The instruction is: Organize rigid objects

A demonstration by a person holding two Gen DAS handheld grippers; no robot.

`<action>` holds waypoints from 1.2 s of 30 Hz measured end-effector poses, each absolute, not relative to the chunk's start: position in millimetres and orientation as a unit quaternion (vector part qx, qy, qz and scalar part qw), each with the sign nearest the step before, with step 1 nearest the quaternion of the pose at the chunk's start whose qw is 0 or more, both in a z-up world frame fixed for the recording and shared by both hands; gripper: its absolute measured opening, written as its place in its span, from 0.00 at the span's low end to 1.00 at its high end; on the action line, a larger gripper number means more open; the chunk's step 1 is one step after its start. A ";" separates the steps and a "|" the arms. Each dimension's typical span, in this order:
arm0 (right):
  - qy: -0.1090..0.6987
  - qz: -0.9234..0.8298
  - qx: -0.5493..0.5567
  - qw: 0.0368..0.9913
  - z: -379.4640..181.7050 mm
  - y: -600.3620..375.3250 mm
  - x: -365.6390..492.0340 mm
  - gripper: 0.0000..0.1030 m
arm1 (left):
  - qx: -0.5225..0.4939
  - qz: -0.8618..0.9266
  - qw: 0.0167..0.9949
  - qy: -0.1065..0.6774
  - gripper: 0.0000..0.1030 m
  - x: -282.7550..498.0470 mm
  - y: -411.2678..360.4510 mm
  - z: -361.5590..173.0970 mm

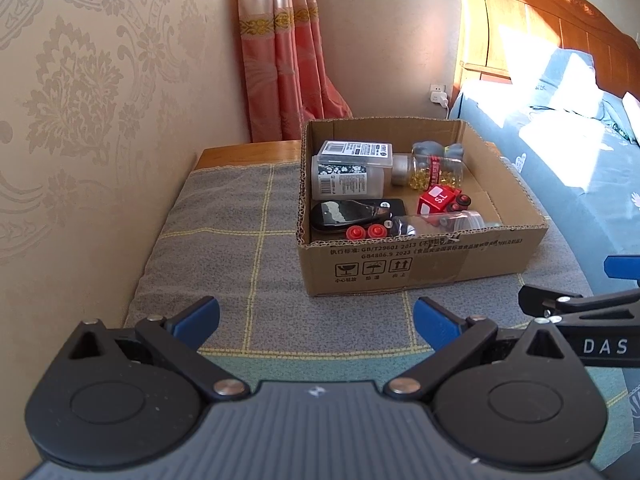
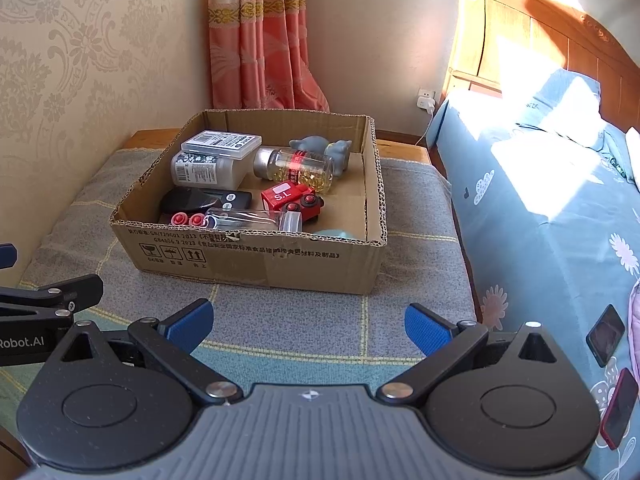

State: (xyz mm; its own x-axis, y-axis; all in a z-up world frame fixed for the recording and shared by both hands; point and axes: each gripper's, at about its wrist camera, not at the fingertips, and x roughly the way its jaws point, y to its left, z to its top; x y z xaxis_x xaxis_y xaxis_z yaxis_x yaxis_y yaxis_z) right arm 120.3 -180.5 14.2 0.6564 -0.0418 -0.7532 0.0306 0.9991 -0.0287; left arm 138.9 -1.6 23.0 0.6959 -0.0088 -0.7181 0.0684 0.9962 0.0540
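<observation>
A cardboard box (image 1: 420,264) (image 2: 256,258) stands on a grey cloth-covered table. It holds a white flat case (image 1: 356,154) (image 2: 220,144), a frosted bottle (image 1: 348,182) (image 2: 208,170), a capsule bottle (image 1: 430,170) (image 2: 298,166), a grey figurine (image 1: 438,148) (image 2: 320,146), a red toy truck (image 1: 440,200) (image 2: 294,200), a black device (image 1: 352,212) (image 2: 200,200) and a clear bottle (image 1: 436,222) (image 2: 250,218). My left gripper (image 1: 316,320) is open and empty, in front of the box. My right gripper (image 2: 308,322) is open and empty, also in front of it.
A wallpapered wall (image 1: 80,120) runs along the left. A bed with a blue sheet (image 2: 560,200) borders the table on the right; two phones (image 2: 606,334) lie on it. A pink curtain (image 2: 260,40) hangs behind the box.
</observation>
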 end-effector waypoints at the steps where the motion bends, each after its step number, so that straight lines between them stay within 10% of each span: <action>1: 0.414 -0.020 -0.007 0.910 14.3 -180.5 120.2 1.00 | 0.038 -0.021 0.920 0.389 0.99 138.6 -1.5 23.2; 36: 0.408 -0.032 -0.009 0.913 17.9 -180.2 118.0 1.00 | 0.046 -0.004 0.922 0.384 1.00 136.4 -5.2 24.8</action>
